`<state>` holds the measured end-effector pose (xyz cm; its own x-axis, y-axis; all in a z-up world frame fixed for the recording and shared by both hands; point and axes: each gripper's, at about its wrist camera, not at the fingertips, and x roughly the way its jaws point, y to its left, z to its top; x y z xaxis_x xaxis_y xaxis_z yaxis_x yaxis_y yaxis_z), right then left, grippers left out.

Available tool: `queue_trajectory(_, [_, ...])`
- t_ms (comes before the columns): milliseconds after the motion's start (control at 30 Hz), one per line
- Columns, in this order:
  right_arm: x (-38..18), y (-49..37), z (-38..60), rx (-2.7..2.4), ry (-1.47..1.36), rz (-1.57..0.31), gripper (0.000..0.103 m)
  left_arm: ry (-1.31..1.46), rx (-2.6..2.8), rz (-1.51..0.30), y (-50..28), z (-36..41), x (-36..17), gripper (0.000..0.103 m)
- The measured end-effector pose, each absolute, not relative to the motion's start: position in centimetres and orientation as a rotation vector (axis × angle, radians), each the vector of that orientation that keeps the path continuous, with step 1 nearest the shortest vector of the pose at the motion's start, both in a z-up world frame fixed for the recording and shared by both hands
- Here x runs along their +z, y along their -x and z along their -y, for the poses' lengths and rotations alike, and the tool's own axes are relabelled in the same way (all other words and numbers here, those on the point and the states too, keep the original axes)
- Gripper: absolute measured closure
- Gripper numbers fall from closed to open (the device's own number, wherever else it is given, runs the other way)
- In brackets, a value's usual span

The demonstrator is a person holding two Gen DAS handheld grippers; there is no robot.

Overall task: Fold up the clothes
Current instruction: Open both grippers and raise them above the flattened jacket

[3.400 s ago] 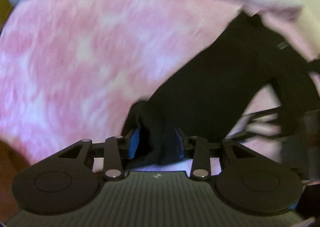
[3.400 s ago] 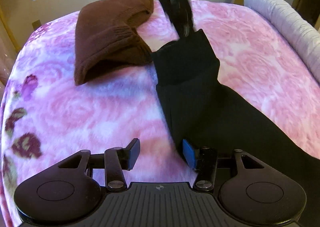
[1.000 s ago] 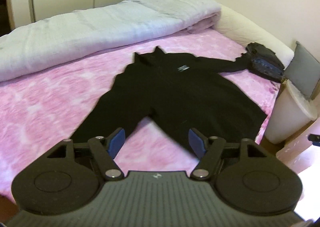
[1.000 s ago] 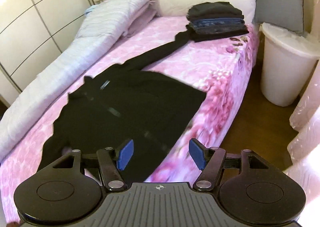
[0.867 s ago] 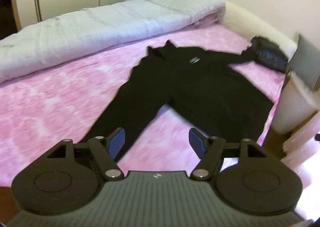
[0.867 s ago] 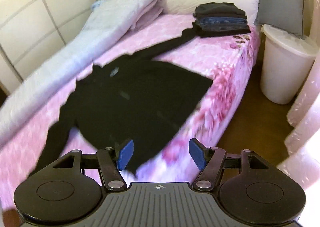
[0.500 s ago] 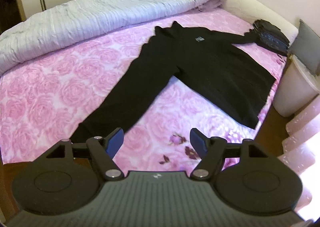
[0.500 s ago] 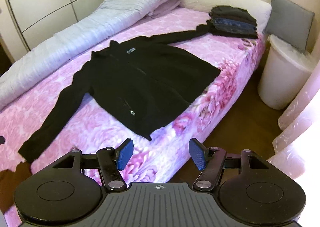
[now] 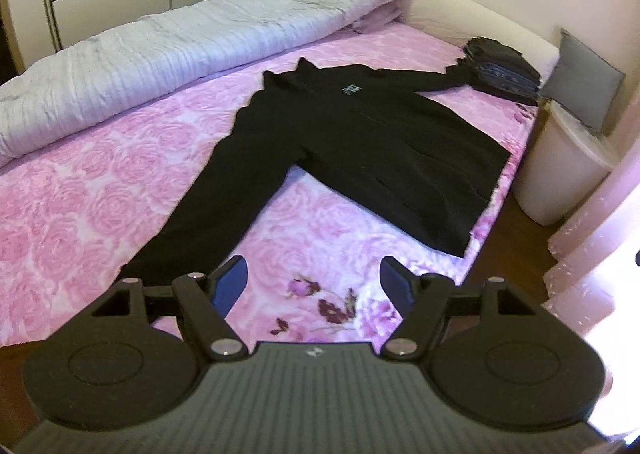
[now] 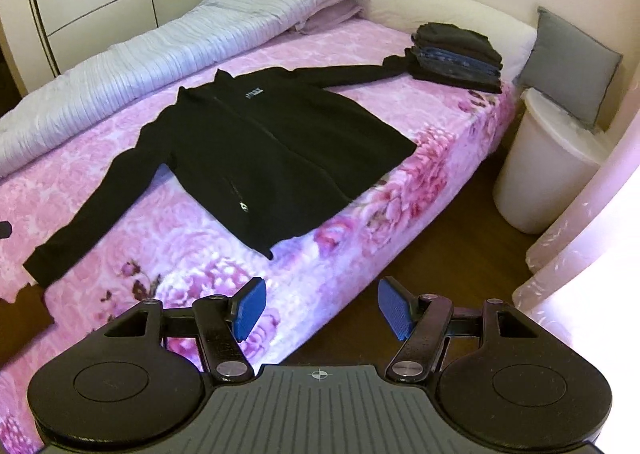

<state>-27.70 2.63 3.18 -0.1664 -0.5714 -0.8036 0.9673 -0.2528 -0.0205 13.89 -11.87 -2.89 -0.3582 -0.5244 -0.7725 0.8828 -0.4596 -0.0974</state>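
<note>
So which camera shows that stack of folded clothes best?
The right wrist view. There the stack shows its separate dark and blue layers, with one jacket sleeve reaching its base. In the left wrist view the stack sits smaller, near the edge, and its layers blur together.

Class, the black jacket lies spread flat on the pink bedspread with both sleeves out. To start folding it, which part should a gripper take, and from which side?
Probably the cuff of the near sleeve of the black jacket, taken from the bed's near edge. It lies flat and straight, ends by that edge, and is closest to the open left gripper. The far sleeve runs up to the folded stack, so it is more awkward.
</note>
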Motion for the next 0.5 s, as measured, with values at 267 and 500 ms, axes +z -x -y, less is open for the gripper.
queue_trajectory(267, [2.6, 26.6, -4.3, -1.664, -0.834, -0.691, 0.036, -0.910, -1.925, -0.634, -13.5, 10.2, -3.5, 0.034])
queue_trajectory(500, [2.4, 26.2, -4.0, -1.627, -0.828, -0.694, 0.036, -0.890, -1.885, -0.639, -14.6, 9.7, -3.3, 0.034])
